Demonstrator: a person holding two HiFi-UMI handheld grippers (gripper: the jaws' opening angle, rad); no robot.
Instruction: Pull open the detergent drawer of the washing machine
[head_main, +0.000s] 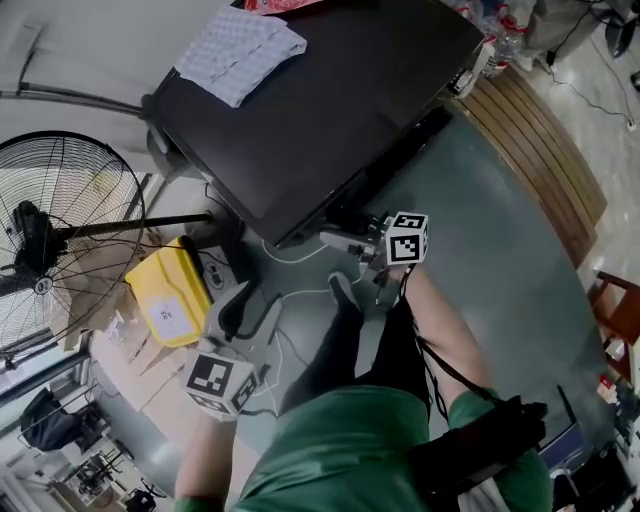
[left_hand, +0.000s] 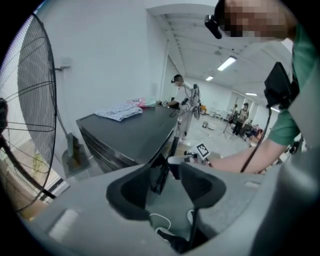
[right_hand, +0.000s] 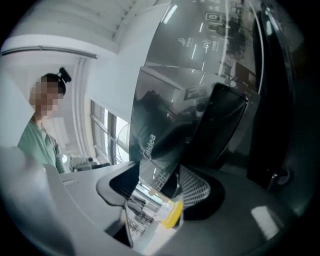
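The dark washing machine (head_main: 330, 90) fills the top of the head view, with a pale cloth (head_main: 240, 50) on its lid. Its detergent drawer (head_main: 352, 212) juts out from the front. My right gripper (head_main: 350, 240) is at the drawer. In the right gripper view the glossy drawer front (right_hand: 165, 125) stands between the spread jaws of that gripper (right_hand: 160, 182), a yellow part (right_hand: 172, 215) below it; I see no pad pressing on it. My left gripper (head_main: 245, 305) hangs lower left, open and empty (left_hand: 165, 182), pointing towards the machine (left_hand: 130, 130).
A big floor fan (head_main: 50, 240) stands at the left, with a yellow box (head_main: 170, 290) beside it. A white cable (head_main: 290, 300) lies on the grey floor under the grippers. Wooden slats (head_main: 540, 150) run at the right. Other people stand far off (left_hand: 177, 87).
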